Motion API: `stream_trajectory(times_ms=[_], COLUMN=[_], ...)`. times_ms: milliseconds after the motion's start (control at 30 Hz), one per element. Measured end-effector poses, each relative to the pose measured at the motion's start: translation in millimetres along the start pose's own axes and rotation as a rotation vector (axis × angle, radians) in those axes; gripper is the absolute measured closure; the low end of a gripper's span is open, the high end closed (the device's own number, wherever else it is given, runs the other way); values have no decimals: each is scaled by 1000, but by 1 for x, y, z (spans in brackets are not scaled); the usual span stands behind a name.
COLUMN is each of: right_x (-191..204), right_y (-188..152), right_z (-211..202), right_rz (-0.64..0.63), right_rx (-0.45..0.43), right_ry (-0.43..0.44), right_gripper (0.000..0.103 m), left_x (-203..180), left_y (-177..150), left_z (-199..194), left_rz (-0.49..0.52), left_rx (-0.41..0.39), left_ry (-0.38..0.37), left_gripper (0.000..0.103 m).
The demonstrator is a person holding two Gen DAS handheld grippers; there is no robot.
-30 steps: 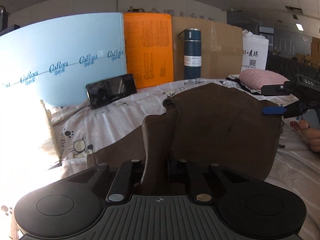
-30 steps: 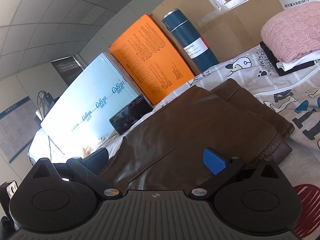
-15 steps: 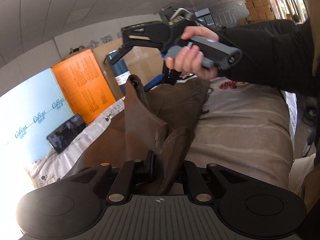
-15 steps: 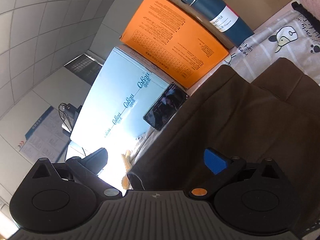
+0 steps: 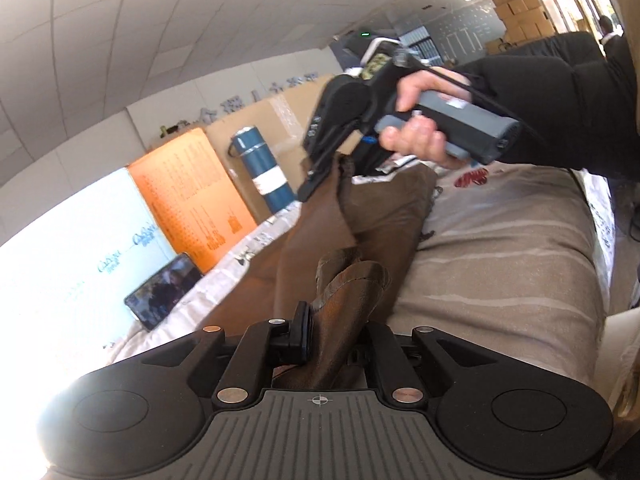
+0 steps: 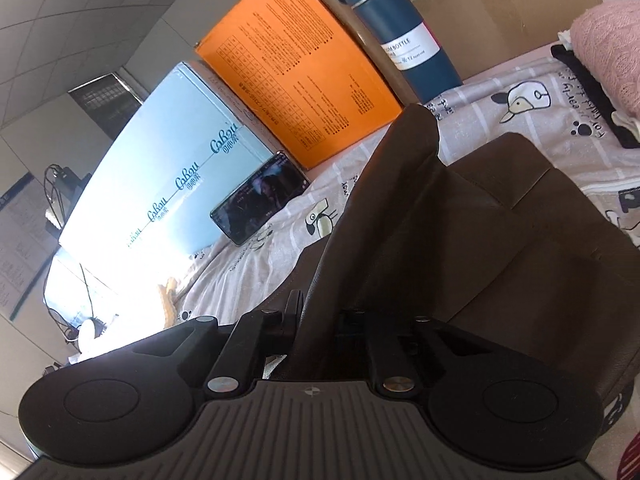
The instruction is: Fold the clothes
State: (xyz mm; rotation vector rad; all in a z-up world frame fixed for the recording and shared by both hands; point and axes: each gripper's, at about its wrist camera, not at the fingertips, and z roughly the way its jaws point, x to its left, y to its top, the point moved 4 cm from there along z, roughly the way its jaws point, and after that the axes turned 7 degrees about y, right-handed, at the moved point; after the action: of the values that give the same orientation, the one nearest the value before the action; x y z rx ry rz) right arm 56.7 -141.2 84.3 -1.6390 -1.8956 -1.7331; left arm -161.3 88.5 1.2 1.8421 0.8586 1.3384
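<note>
A brown garment [image 6: 460, 240] lies partly folded on the bed [image 5: 500, 248], its bulk toward the far edge where boxes stand. Left gripper [image 5: 332, 336]: fingers clamped on a bunched fold of the brown cloth, lifting it clear of the printed sheet [image 6: 540, 120]. Right gripper [image 6: 316, 320]: jaws have just been closing and now pinch a raised edge of the same garment; the person's right hand [image 5: 416, 128] squeezes its handle. Two separated grips likely keep the edge taut so it can be carried over as one straight fold. A blue bottle [image 6: 400, 28], an orange box [image 6: 300, 64] and a phone [image 6: 260, 196] line the far edge; a pink knit [image 6: 608, 48] sits at the far right corner.
</note>
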Motion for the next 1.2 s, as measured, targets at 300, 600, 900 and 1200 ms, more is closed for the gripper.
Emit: stream_trajectory(times_ms=[300, 600, 900, 1200], right_x=[57, 52, 60, 25], right_y=[-20, -82, -150, -108], right_z=[-122, -209, -247, -298], right_rz=[-178, -255, -379, -302], right_rx=[-137, -33, 175, -62], right_ry=[106, 55, 207, 236], right_gripper=[94, 91, 30, 14], left_x=[52, 28, 13, 81], left_y=[30, 22, -13, -79], left_z=[-30, -51, -49, -62], left_rz=[-115, -208, -207, -326], left_rx=[-198, -99, 96, 373], left_ry=[-13, -350, -399, -103], left_gripper=[95, 89, 56, 20])
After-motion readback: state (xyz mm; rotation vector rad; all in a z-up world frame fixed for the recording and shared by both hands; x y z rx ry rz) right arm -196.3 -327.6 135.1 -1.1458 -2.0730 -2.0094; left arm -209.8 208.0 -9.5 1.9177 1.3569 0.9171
